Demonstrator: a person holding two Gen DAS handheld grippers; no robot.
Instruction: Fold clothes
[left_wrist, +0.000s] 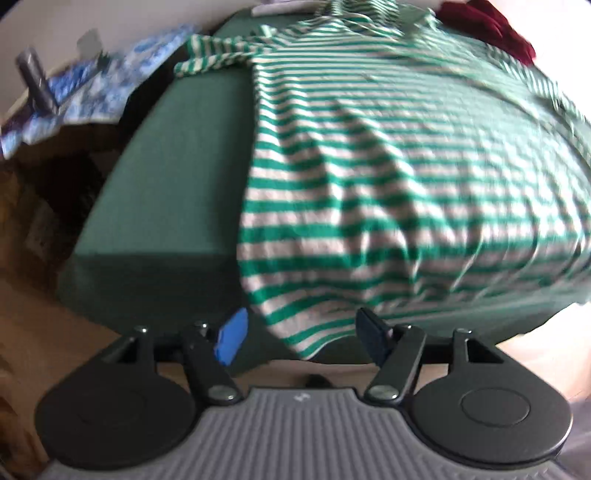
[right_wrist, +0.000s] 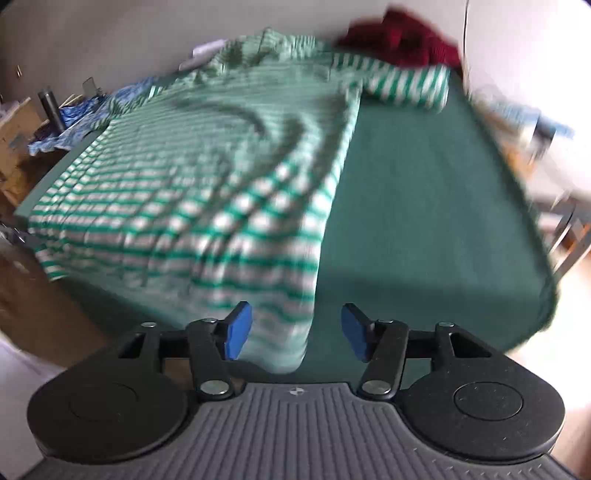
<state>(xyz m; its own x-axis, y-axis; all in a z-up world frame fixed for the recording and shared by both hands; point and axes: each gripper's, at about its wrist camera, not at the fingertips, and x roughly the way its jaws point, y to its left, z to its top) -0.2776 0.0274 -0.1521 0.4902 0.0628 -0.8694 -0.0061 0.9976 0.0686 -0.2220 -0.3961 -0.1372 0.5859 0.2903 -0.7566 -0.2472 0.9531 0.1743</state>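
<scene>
Where striped shirt (left_wrist: 388, 177) lies, maroon garment (left_wrist: 491, 26) beyond.

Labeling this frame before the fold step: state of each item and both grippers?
striped shirt: spread flat, wrinkled, hem over the near edge
left gripper: open, holding nothing
right gripper: open, holding nothing
dark red garment: bunched at the far corner
green table cover: part bare

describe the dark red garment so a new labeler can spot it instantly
Start at the green-covered table and the green-and-white striped shirt spread across it. Follow the shirt to its far end, by the wall: the dark red garment lies bunched there, next to the shirt's right sleeve. It is the only solid-coloured, crumpled piece; the shirt is striped and flat.
</scene>
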